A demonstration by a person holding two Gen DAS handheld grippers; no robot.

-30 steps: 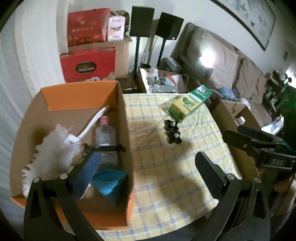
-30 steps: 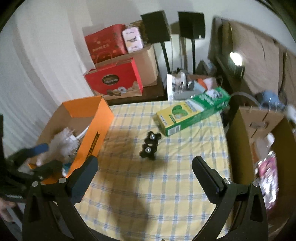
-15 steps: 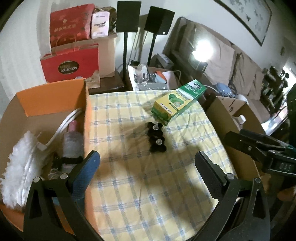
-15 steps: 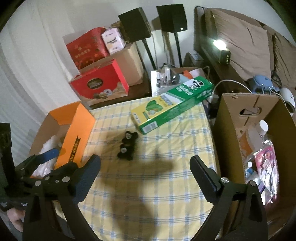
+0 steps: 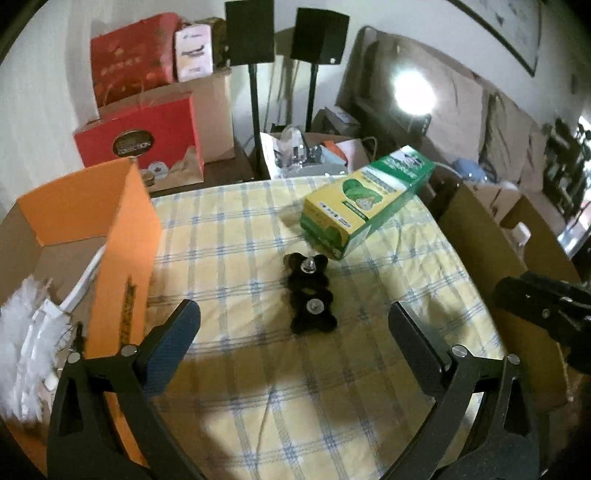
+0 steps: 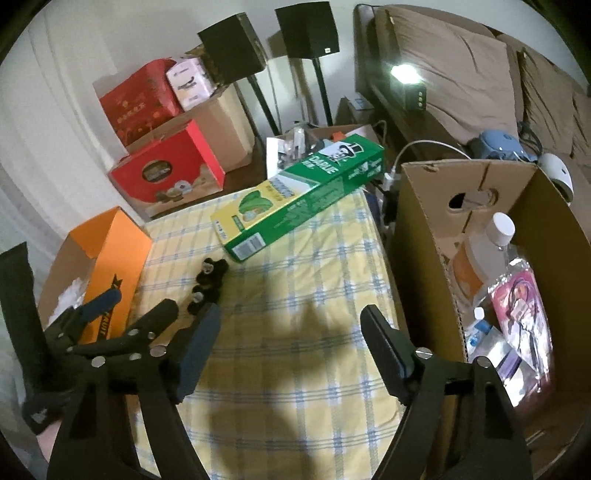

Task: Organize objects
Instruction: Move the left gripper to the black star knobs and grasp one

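Two black star-shaped knobs [image 5: 309,295] lie touching mid-frame, details blurred; left gripper [image 5: 293,334] gapes empty, right gripper [image 6: 290,341] has just been narrowing, empty.

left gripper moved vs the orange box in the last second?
Yes. In the left wrist view the left gripper has shifted right off the orange box, over the tablecloth toward the black knobs.

A home living room; a brown sofa [image 6: 461,62] with cushions lines the wall; two black speakers [image 5: 249,31] on stands, gift boxes [image 5: 140,140] stacked by the wall, a checked tablecloth [image 5: 258,369] on the table
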